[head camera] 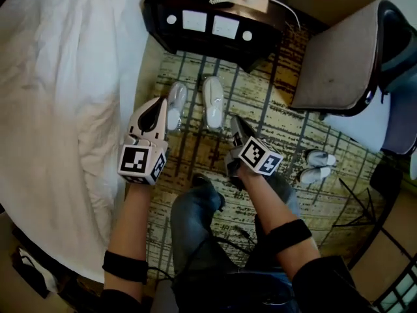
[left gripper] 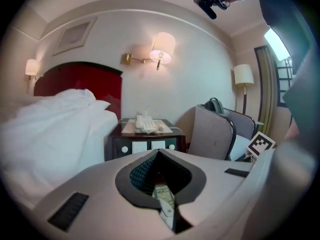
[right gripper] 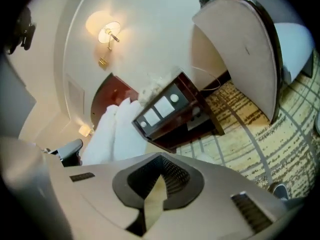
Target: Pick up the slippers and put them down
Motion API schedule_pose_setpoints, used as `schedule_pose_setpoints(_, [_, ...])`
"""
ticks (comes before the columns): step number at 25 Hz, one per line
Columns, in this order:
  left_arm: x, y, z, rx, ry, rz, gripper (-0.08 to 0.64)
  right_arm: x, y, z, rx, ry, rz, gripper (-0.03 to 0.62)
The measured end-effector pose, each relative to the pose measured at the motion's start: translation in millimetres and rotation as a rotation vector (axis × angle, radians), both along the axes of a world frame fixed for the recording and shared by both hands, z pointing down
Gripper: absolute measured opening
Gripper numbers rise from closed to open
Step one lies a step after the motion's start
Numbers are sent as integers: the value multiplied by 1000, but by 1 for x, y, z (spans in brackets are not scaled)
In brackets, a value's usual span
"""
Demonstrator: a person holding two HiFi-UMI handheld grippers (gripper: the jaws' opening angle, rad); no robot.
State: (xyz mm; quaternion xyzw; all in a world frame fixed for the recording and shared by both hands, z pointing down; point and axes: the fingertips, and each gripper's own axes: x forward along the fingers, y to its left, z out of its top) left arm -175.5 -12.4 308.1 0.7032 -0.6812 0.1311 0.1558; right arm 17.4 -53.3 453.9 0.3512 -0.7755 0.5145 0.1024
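The left hand-held gripper [head camera: 158, 111] and the right hand-held gripper [head camera: 236, 126] hung above the person's knees, each with its jaws pressed together on nothing. At twelve o'clock, just beyond their tips, the white slippers [head camera: 213, 102] lay side by side on the patterned carpet [head camera: 287, 129] before the dark nightstand [head camera: 208, 25]. The bed [head camera: 65, 96] spread at nine o'clock.

left gripper [head camera: 159, 107]: fingers together | right gripper [head camera: 235, 125]: fingers together (both tilted downward)
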Motion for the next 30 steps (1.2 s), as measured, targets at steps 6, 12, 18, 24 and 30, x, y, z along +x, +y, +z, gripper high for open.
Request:
schedule_pose_setpoints(6, [5,40,-168,41,18,-39,0,-7,4,-203,177,12,-138,3])
schedule_pose_setpoints(12, [10,94,-281,34,25,-71,0,16,34,-336,337,117,-270,3])
schedule_pose_setpoints(18, [15,145,-339,66,15,-80,0,69,65,-412,496,283,-364,3])
schedule_pose_setpoints(24, [39,185,-359,64,20,-86,0,124,86,-457,581,365,-324,3])
schedule_pose_setpoints(30, [64,221,-371,48,9,-146,0,165,88,-472,615,382,-300,3])
